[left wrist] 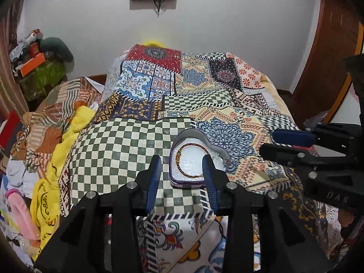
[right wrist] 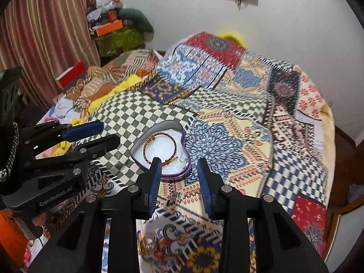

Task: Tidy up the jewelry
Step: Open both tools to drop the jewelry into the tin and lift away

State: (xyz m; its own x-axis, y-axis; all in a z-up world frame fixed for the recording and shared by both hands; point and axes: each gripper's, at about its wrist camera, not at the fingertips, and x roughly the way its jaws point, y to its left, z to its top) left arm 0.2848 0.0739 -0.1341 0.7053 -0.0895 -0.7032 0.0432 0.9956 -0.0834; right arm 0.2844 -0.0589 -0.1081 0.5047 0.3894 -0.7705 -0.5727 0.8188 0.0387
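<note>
A heart-shaped purple box (left wrist: pixel 179 178) (right wrist: pixel 173 174) with a white foam lining lies open on the patchwork bedspread. A red and gold braided bracelet (left wrist: pixel 182 166) (right wrist: pixel 174 144) lies inside it, with a small earring (right wrist: pixel 182 159) beside it. My left gripper (left wrist: pixel 182 161) is open and empty, just above the near edge of the box; it also shows at the left of the right wrist view (right wrist: pixel 103 134). My right gripper (right wrist: pixel 179 165) is open and empty, over the box's right edge; it also shows in the left wrist view (left wrist: pixel 267 142). Several gold rings (right wrist: pixel 149 245) lie on the spread below the right gripper.
The patchwork bedspread (left wrist: pixel 127 145) covers the bed. Yellow cloth (left wrist: pixel 68 141), striped fabric and a pink item (left wrist: pixel 20 213) are piled at the left. Boxes (right wrist: pixel 109 28) are stacked by the striped curtain (right wrist: pixel 45 34). A wooden door (left wrist: pixel 329 63) is at the right.
</note>
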